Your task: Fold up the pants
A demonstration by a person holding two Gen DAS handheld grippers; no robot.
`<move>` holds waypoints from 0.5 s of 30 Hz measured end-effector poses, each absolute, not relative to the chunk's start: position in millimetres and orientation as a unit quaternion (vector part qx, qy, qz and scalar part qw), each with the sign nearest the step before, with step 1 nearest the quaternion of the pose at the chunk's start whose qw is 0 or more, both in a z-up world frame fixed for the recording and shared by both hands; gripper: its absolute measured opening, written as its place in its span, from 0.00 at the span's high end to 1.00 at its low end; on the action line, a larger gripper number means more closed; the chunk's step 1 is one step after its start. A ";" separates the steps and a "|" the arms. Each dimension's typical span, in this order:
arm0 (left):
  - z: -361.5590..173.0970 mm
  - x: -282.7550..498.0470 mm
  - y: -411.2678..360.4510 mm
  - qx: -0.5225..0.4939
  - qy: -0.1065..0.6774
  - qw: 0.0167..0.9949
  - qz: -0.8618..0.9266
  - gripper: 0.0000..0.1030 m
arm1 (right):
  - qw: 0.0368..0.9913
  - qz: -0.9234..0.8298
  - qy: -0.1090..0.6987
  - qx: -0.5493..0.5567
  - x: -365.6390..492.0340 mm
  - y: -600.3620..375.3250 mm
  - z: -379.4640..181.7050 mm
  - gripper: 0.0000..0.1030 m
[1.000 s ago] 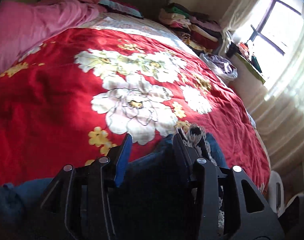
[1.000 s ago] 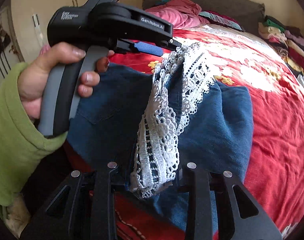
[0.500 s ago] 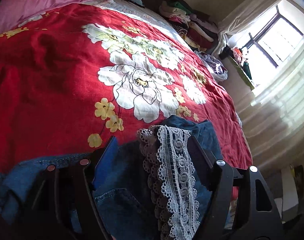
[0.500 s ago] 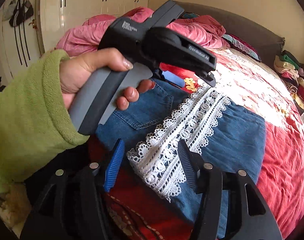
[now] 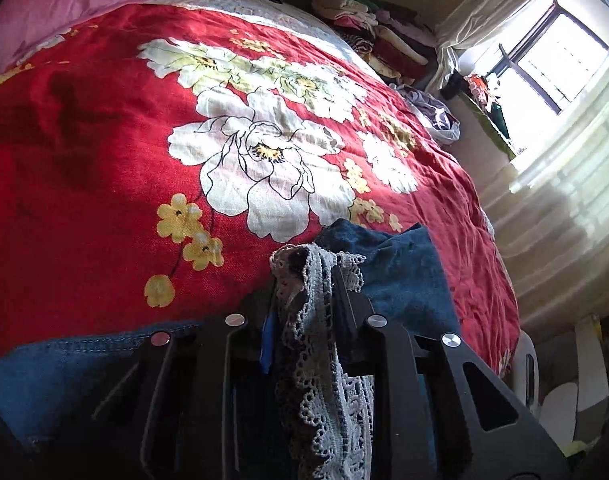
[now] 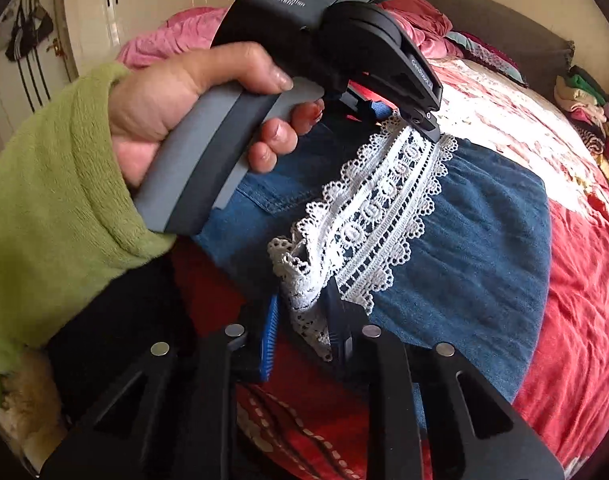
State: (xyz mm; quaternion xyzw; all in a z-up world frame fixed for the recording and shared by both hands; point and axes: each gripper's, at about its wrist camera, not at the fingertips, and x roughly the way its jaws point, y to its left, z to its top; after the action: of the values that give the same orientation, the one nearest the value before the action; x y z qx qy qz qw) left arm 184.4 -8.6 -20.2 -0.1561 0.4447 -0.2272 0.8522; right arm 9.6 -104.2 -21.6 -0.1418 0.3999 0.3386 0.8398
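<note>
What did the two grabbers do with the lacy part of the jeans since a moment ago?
Both opened, then began closing on the white lace hem of the blue denim pants: the left gripper on its far end, the right gripper on its near end. Their jaws are closing with lace between them. The red flowered bedspread and pink blanket stayed as they were.

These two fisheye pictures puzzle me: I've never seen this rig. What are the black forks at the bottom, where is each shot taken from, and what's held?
No robot here: a person holds a two-finger gripper in each hand, with a camera looking along its fingers. The forks are those fingers. One picture looks along the left gripper, the other along the right gripper, which also sees the left hand in its green sleeve. On the red floral bedspread lie blue denim pants with a white lace trim. Both grippers are closing, each with one end of the trim between its fingers.
</note>
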 end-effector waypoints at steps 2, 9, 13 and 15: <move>-18.7 178.3 -5.9 -0.139 0.438 0.862 -0.216 0.84 | 0.836 0.344 0.401 -0.150 9.5 -101.9 -24.2 0.78; -31.0 179.8 -10.8 -0.080 0.437 0.880 -0.170 0.55 | 0.823 0.362 0.421 -0.118 15.5 -111.6 -27.2 0.62; -15.5 165.8 -8.4 -0.074 0.397 0.899 -0.168 0.54 | 0.841 0.357 0.397 -0.090 10.3 -138.4 -3.9 0.61; -3.5 157.5 -6.3 -0.072 0.379 0.908 -0.166 0.53 | 0.855 0.341 0.382 -0.080 10.9 -155.4 7.1 0.60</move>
State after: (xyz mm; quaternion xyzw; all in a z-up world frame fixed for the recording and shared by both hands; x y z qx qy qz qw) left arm 157.5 -6.3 -3.5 -0.0722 0.3790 -0.1656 0.9076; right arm 10.9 -155.4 7.1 -0.0801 0.3818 0.3406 0.8555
